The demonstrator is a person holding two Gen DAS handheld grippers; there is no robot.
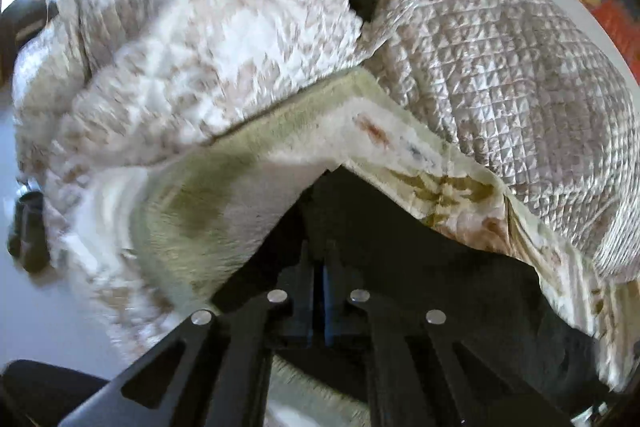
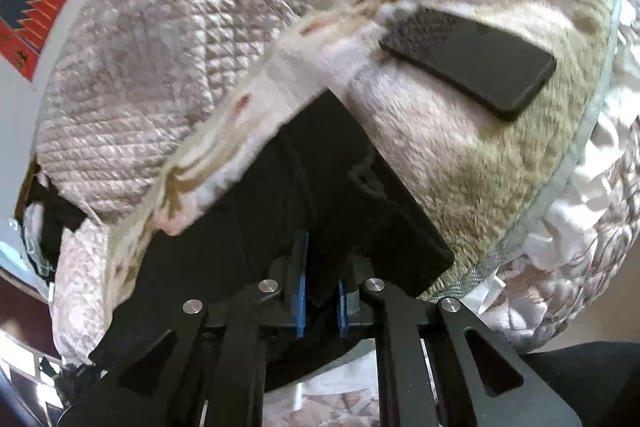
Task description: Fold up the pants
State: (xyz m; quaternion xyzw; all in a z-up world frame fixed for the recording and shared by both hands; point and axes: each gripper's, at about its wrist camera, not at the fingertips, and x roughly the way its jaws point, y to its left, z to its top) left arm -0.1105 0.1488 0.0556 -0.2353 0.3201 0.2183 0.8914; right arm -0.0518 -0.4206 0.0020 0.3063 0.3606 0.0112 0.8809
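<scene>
Black phone (image 2: 468,61) on fleece blanket (image 2: 460,163) beside black pants (image 2: 360,195)

quilt (image 1: 192,59) motion-blurred, black pants (image 2: 320,195) mostly covered

phone (image 2: 468,61) and quilt (image 2: 160,47) crowd the blanket (image 2: 460,163).

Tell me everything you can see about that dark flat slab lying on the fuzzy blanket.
The slab looks like a phone: a thin black rectangle with rounded corners and a glossy face, its upper left end textured or reflecting. It lies flat and slanted on the pale green and cream blanket, touching nothing else, beyond the right gripper.
</scene>
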